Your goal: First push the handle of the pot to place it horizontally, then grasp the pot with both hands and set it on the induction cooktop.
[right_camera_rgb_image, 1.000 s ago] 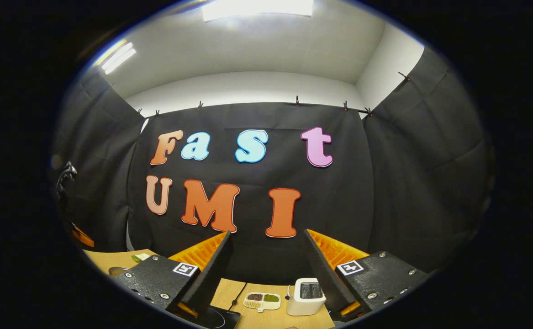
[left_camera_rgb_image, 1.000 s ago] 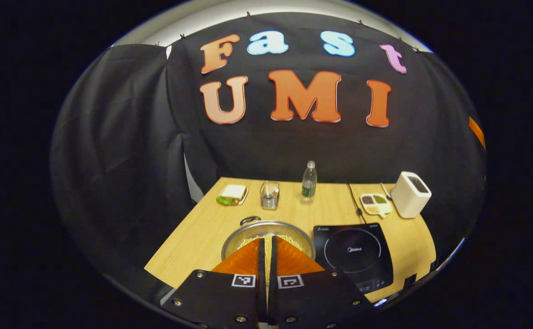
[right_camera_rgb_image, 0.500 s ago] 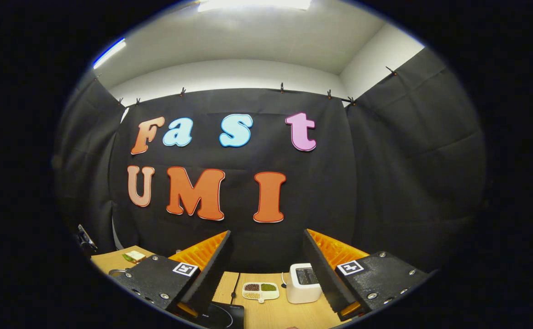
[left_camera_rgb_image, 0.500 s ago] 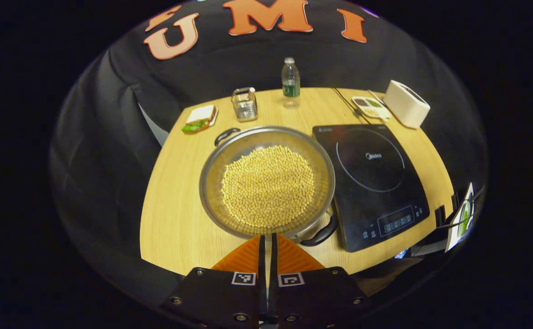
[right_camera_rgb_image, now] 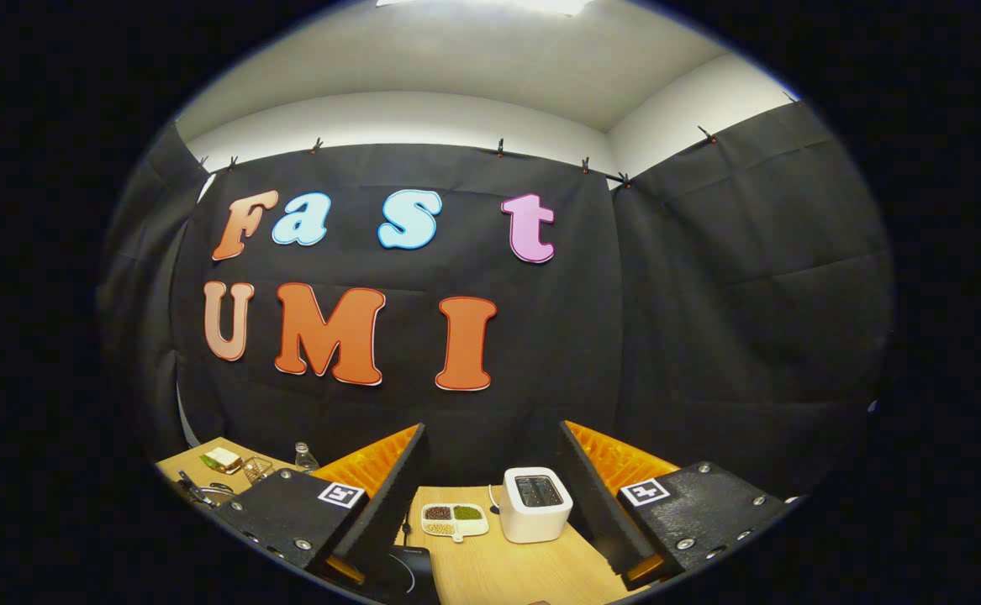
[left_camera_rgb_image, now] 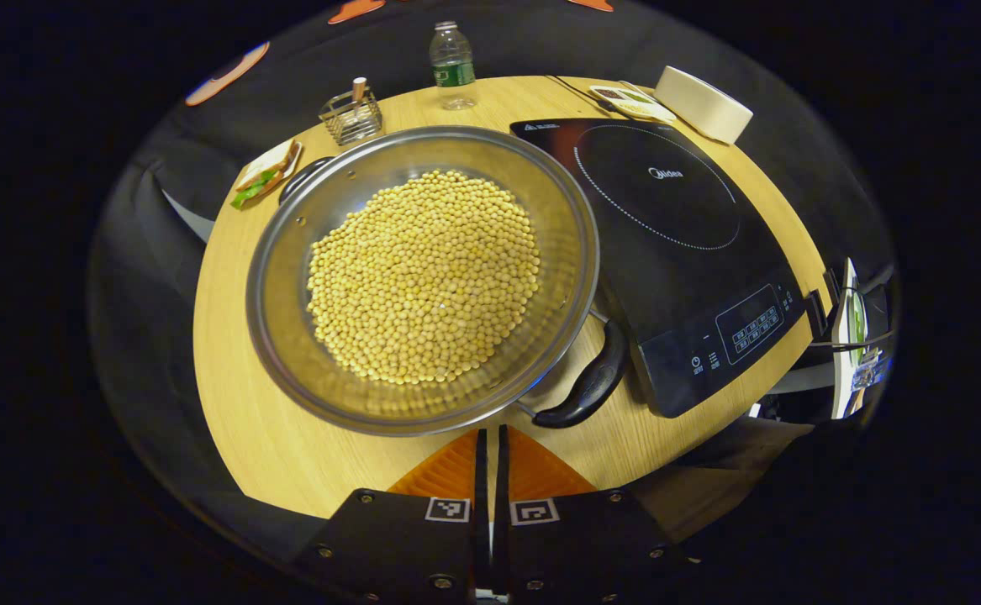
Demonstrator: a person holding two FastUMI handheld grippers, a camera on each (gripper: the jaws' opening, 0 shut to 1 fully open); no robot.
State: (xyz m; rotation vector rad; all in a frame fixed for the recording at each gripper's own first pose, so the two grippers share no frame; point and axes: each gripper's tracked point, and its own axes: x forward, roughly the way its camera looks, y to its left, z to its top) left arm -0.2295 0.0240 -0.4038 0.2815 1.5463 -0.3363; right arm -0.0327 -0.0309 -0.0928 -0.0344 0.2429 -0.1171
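A wide steel pot full of yellow beans sits on the wooden table, left of the black induction cooktop. One black handle points toward me at the near right; the other handle is at the far left. My left gripper is shut and empty, hovering just above the pot's near rim. In the right gripper view my right gripper is open and held high over the table's right part, with a corner of the cooktop below it.
A white toaster, a divided dish, a water bottle, a wire holder and a sandwich plate stand along the far side. The table's near edge lies just under my left gripper.
My left gripper has tilted down and moved in closer over the pot, which now looks much bigger. My right gripper has dipped slightly, bringing more of the table into sight.
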